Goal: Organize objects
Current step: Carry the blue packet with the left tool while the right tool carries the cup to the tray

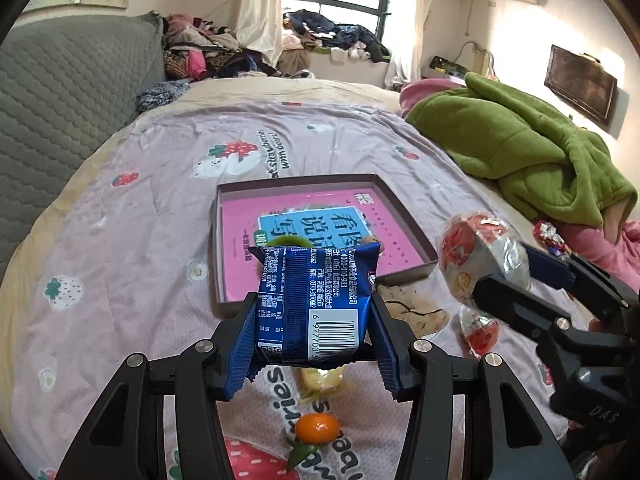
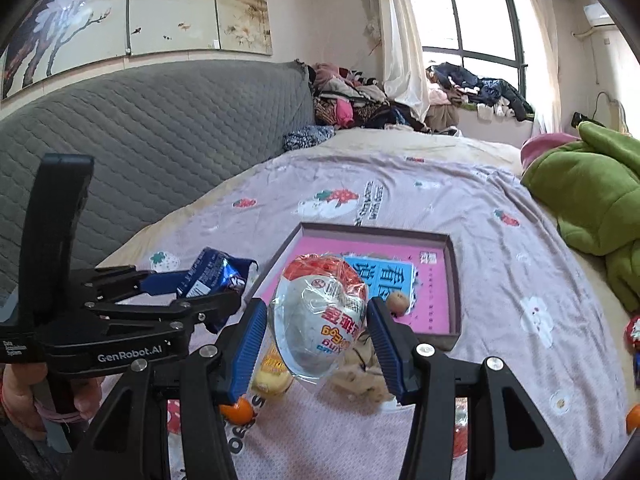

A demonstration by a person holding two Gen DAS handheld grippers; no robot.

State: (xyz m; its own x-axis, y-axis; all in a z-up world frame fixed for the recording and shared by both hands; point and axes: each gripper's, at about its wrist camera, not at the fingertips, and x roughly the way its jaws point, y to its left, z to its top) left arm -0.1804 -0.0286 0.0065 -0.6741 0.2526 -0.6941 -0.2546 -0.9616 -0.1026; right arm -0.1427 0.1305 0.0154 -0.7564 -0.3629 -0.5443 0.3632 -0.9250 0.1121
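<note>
So the count: two grippers, left gripper (image 1: 316, 312) and right gripper (image 2: 318, 328). One blue packet (image 1: 316, 300) between the left's fingers, one egg packet (image 2: 320, 312) between the right's. One tray (image 1: 404, 216) ahead of both. Two oranges: orange (image 1: 318, 428) under the left, another orange (image 2: 634, 418) off to the right's right. One yellow snack (image 2: 274, 376) below.

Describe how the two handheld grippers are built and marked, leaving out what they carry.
Both the left gripper and the right gripper have black angular linkage arms with silver rivets and ribbed blue finger pads. The left one carries white "GenRobot.AI" lettering and a tall black handle. A pink cuff shows at the wrist.
</note>
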